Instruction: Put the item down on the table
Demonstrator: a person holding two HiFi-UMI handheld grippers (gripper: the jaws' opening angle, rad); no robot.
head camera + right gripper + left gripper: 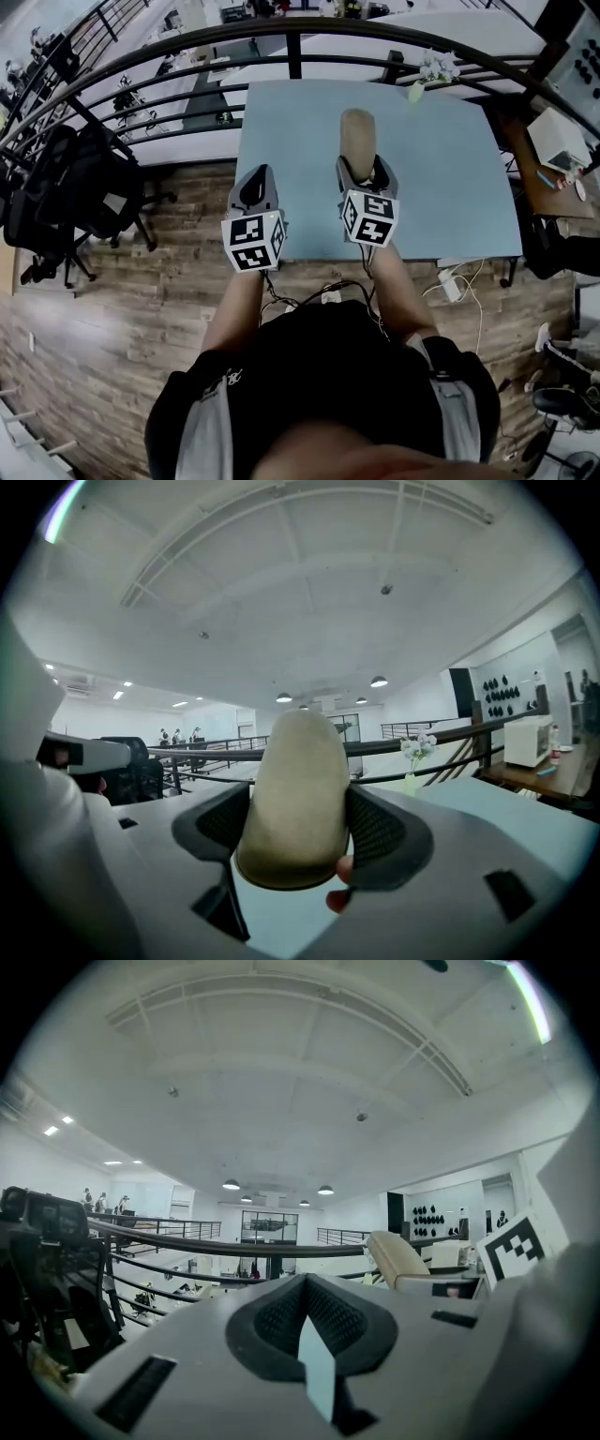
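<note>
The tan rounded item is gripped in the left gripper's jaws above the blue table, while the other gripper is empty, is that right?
No: the jaws of the right gripper hold the tan rounded item above the blue table, as the right gripper view shows. The other, the left gripper, is empty.
</note>
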